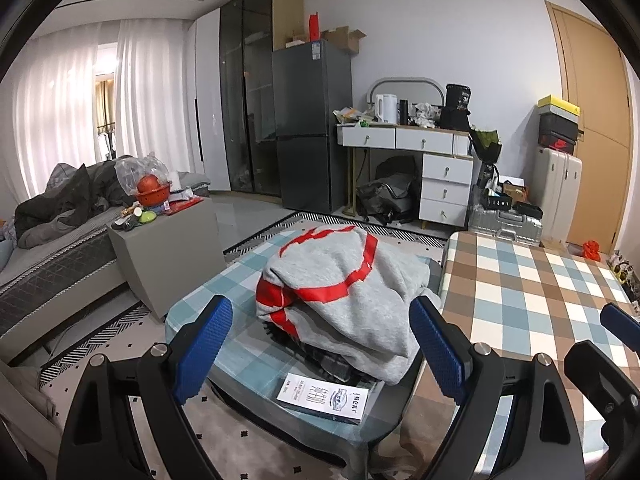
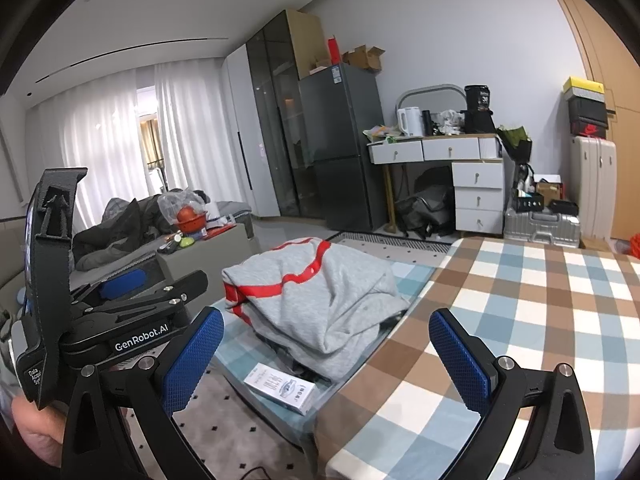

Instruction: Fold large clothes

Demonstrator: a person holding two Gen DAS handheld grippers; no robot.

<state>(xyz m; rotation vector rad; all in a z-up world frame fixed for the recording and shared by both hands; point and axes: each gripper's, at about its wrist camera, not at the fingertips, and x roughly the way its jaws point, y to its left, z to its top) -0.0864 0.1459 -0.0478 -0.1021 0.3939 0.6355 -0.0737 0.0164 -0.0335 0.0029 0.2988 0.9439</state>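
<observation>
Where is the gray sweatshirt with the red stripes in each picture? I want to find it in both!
Left wrist view: the gray sweatshirt lies bunched in the middle, on the blue checked table, between the open left gripper's fingers.
Right wrist view: the gray sweatshirt sits centre-left, beyond the open right gripper.
Shared landmark: the white leaflet lies just in front of it in both.

So the folded sweatshirt [image 1: 340, 280] sits on top of a small pile on the low surface [image 1: 224, 280], with a booklet [image 1: 328, 398] lying just near of it. The bigger checked surface [image 1: 540, 288] is right beside it on the right. A side cabinet [image 1: 168, 248] and bed [image 1: 52, 264] are off left. Fridge [image 1: 312, 128] and desk [image 1: 404, 136] stand far back, suitcases [image 1: 560, 176] far right.
</observation>
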